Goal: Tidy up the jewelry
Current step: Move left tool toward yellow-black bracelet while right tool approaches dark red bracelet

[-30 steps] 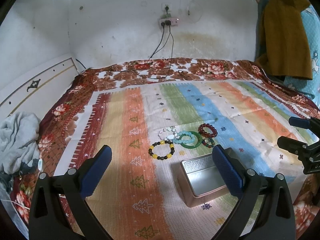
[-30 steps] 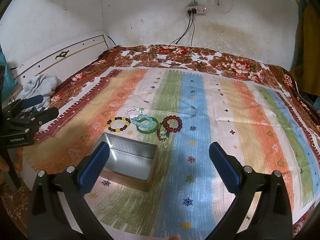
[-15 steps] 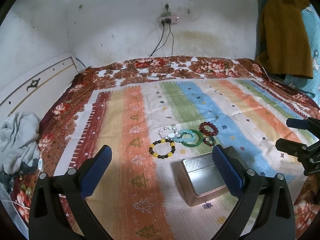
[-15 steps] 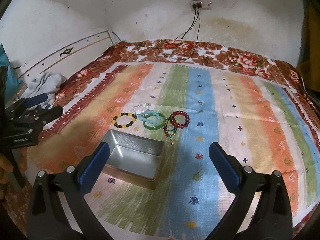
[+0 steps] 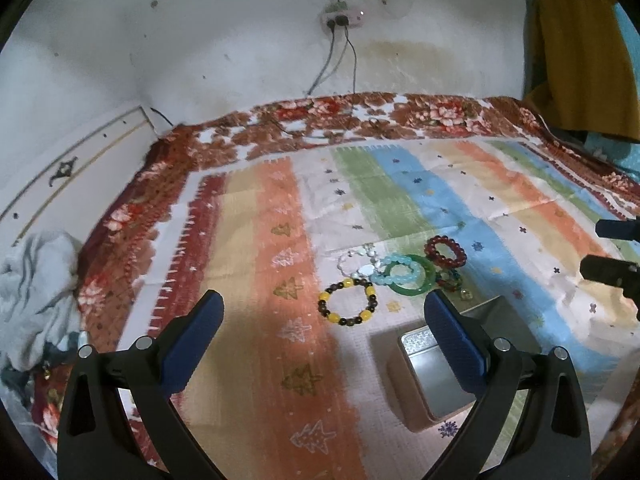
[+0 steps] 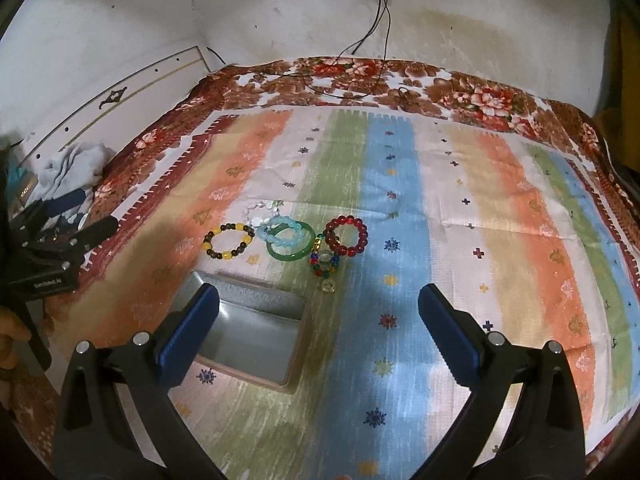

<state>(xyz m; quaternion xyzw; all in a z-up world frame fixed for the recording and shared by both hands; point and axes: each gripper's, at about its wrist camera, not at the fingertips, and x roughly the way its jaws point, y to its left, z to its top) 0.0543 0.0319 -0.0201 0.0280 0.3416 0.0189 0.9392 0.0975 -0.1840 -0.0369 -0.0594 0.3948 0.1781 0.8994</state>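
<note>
Several bracelets lie in a row on the striped cloth: a yellow-and-black bead bracelet (image 5: 349,303) (image 6: 229,241), a white bead bracelet (image 6: 262,213), a light blue bead bracelet (image 6: 282,232) on a green bangle (image 5: 412,280) (image 6: 289,245), a multicoloured bead bracelet (image 6: 323,264) and a red bead bracelet (image 5: 445,251) (image 6: 346,237). An open metal tin (image 5: 434,376) (image 6: 252,334) sits just in front of them. My left gripper (image 5: 320,320) is open above the yellow-and-black bracelet. My right gripper (image 6: 318,312) is open, its left finger over the tin.
The striped cloth (image 6: 500,240) covers a floral bedspread (image 6: 480,96). Grey clothing (image 5: 32,292) is piled at the left edge. Cables (image 6: 360,52) hang from a wall socket to the bed's back edge. A mustard garment (image 5: 580,48) hangs at the right.
Both grippers have moved forward and down toward the bracelets and the tin, which now look larger and nearer. Both stay open and hold nothing.
</note>
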